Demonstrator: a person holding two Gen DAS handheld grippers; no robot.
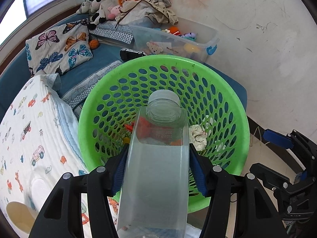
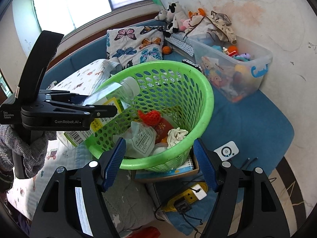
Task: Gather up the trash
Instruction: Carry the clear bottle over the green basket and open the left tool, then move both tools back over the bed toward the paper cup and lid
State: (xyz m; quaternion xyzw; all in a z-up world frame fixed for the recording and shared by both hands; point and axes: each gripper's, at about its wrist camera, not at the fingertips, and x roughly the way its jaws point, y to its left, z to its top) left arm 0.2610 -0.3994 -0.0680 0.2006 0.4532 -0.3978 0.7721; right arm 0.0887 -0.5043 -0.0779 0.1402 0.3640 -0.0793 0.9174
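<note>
My left gripper point(image 1: 158, 166) is shut on a clear plastic bottle point(image 1: 156, 170) with a white cap, held cap-first over the rim of the green perforated basket point(image 1: 233, 107). In the right wrist view the left gripper point(image 2: 111, 109) holds the bottle point(image 2: 116, 93) at the basket's point(image 2: 206, 103) left rim. The basket holds a crumpled white tissue point(image 2: 176, 135), a clear plastic bag point(image 2: 142, 138) and red wrappers point(image 2: 150, 116). My right gripper point(image 2: 159, 162) is open, its jaws on either side of the basket's near rim, not touching it.
A clear toy bin point(image 2: 237, 67) stands on the blue mat point(image 2: 247, 123) by the wall. Butterfly pillow point(image 2: 134, 43), plush toys point(image 2: 176, 17) and a patterned quilt point(image 1: 29, 130) lie left. A yellow power strip point(image 2: 186, 198) and a notebook point(image 2: 172, 170) lie below the basket.
</note>
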